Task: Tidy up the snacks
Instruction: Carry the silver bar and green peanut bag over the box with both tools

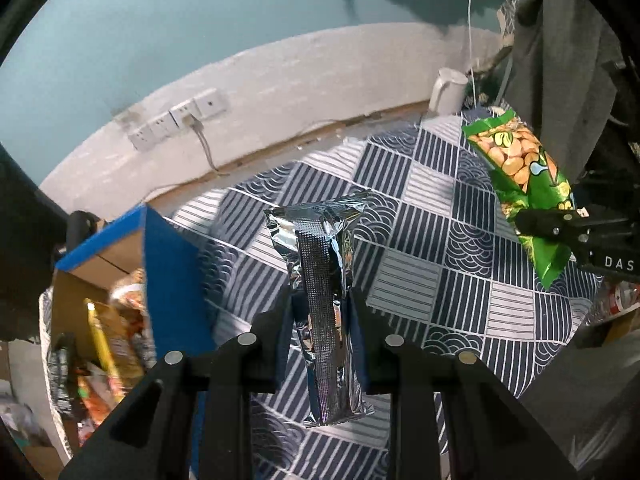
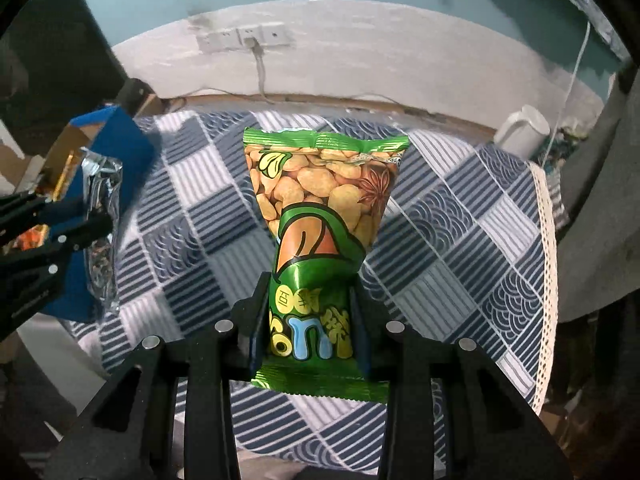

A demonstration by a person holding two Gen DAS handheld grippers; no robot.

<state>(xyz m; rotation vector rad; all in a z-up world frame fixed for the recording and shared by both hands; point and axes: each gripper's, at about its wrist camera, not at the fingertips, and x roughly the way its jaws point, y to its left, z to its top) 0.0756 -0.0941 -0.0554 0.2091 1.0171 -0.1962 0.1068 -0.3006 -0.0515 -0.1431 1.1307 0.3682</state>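
Observation:
My left gripper [image 1: 320,312] is shut on a silver foil snack packet [image 1: 320,280], held upright above the patterned tablecloth [image 1: 420,208]. The packet also shows in the right wrist view [image 2: 102,216], with the left gripper [image 2: 98,228] at the left edge. My right gripper [image 2: 310,300] is shut on a green bean snack bag [image 2: 324,200], held above the cloth. In the left wrist view the green bag [image 1: 520,176] hangs at the right in the right gripper [image 1: 524,222]. A blue cardboard box [image 1: 168,272] with several snack packets inside stands at the left.
A white kettle [image 1: 448,92] stands at the table's far right corner by a hanging cord [image 1: 470,20]. Wall sockets [image 1: 176,120] with a plugged cable sit on the white wall behind. The cloth's lace edge [image 2: 548,240] marks the table's right side.

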